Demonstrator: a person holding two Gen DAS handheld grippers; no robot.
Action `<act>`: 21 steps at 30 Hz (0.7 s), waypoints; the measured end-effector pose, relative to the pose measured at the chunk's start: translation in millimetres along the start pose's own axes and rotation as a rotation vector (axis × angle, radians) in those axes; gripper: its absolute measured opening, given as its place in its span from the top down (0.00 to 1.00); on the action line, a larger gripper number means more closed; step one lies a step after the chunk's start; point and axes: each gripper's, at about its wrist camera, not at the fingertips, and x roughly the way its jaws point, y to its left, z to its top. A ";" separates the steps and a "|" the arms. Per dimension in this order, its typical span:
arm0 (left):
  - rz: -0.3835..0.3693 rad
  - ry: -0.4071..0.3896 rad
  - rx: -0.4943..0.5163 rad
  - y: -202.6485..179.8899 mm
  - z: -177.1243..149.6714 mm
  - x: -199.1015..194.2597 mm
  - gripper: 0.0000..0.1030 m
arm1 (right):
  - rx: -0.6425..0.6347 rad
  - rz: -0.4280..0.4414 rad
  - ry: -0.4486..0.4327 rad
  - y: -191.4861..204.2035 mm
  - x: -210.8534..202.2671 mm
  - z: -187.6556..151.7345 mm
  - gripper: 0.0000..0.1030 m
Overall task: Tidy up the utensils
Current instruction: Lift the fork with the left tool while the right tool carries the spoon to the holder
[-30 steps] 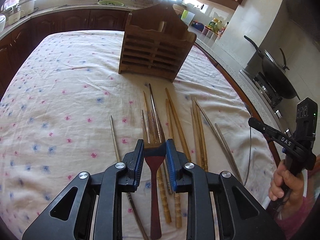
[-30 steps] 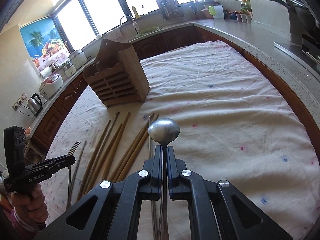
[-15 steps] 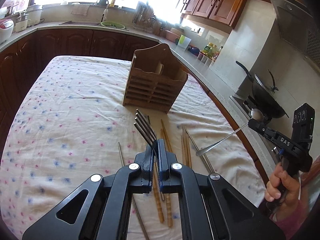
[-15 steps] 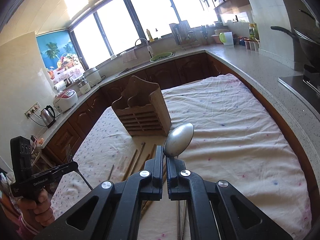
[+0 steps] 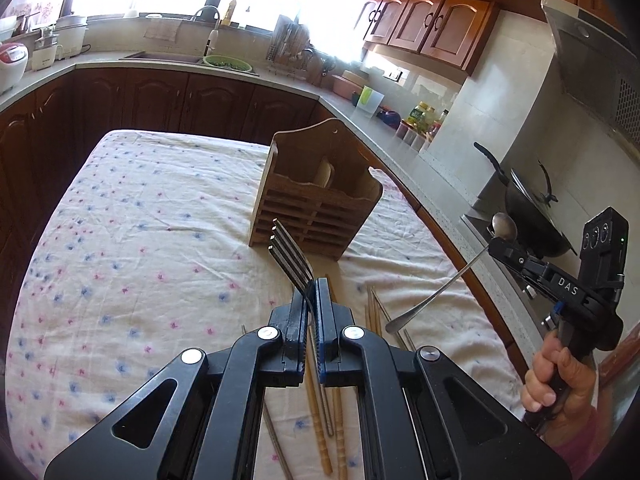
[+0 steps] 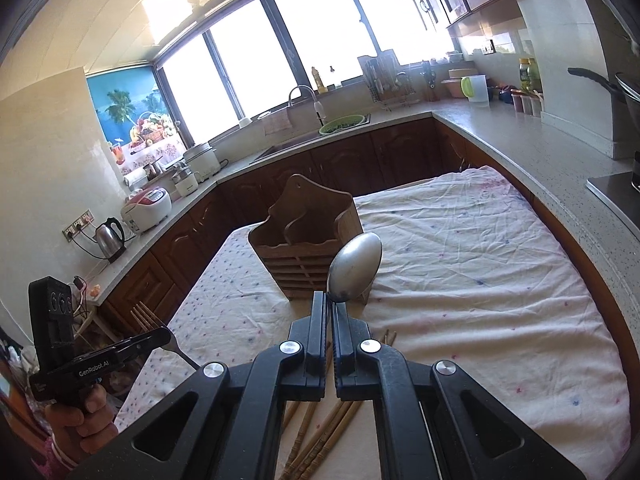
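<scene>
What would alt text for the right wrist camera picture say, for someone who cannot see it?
The right gripper is shut on a metal spoon, its bowl raised toward a wooden utensil holder on a flowered tablecloth. At far left, the left gripper holds a fork; wooden chopsticks lie below, in a sunlit kitchen.

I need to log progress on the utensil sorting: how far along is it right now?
Done: nothing visibly; the wooden holder shows no sorted utensil, though something pale stands in it. In hand: the left gripper is shut on a fork, the right gripper on a spoon, both lifted off the cloth. Left: place both, then the chopsticks lying on the tablecloth.
</scene>
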 end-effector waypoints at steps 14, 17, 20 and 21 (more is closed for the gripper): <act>-0.035 -0.169 0.024 -7.2 115.7 22.9 0.98 | -0.028 -0.006 -0.150 8.3 30.4 89.3 0.98; -0.044 -0.194 0.013 -2.5 136.6 37.5 0.98 | -0.038 -0.024 -0.165 8.3 46.2 106.5 0.98; -0.043 -0.202 -0.005 4.0 150.8 58.9 0.98 | -0.051 -0.050 -0.154 7.5 67.7 114.5 0.98; -0.043 -0.197 -0.014 7.1 153.7 67.3 0.98 | -0.056 -0.056 -0.146 7.5 75.7 115.5 0.98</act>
